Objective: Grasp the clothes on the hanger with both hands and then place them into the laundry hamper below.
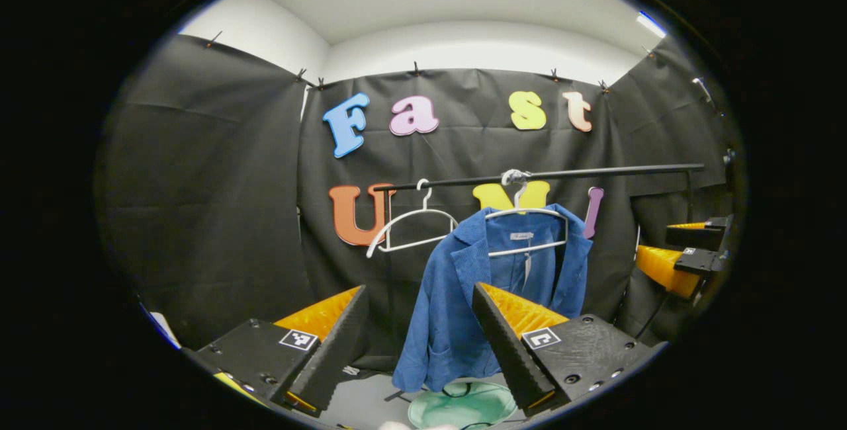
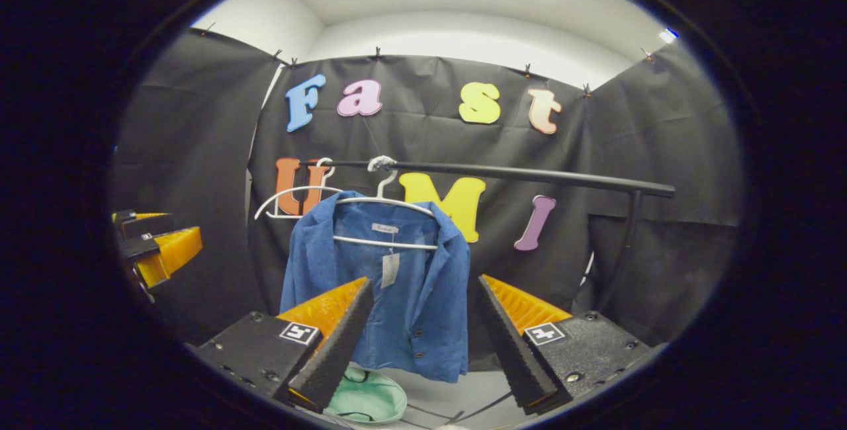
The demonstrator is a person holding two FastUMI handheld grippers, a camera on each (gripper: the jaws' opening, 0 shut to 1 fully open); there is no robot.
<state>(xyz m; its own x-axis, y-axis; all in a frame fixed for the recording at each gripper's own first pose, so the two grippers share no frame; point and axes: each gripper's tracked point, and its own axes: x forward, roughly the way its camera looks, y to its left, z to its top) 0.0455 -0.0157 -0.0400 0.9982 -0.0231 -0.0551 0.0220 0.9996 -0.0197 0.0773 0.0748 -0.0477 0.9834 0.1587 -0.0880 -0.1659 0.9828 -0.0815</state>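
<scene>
A blue jacket hangs on a white hanger from a black rail. Below it on the floor lies a pale green hamper, flat and round. My left gripper is open, short of the jacket, with nothing between its fingers. My right gripper is also open and empty, facing the jacket's front from a distance. The right gripper shows at the right edge of the left gripper view, and the left gripper at the left edge of the right gripper view.
A second white hanger hangs bare on the rail to the left of the jacket. The rail's upright post stands at the right. Black cloth walls close the booth on three sides. The floor is grey.
</scene>
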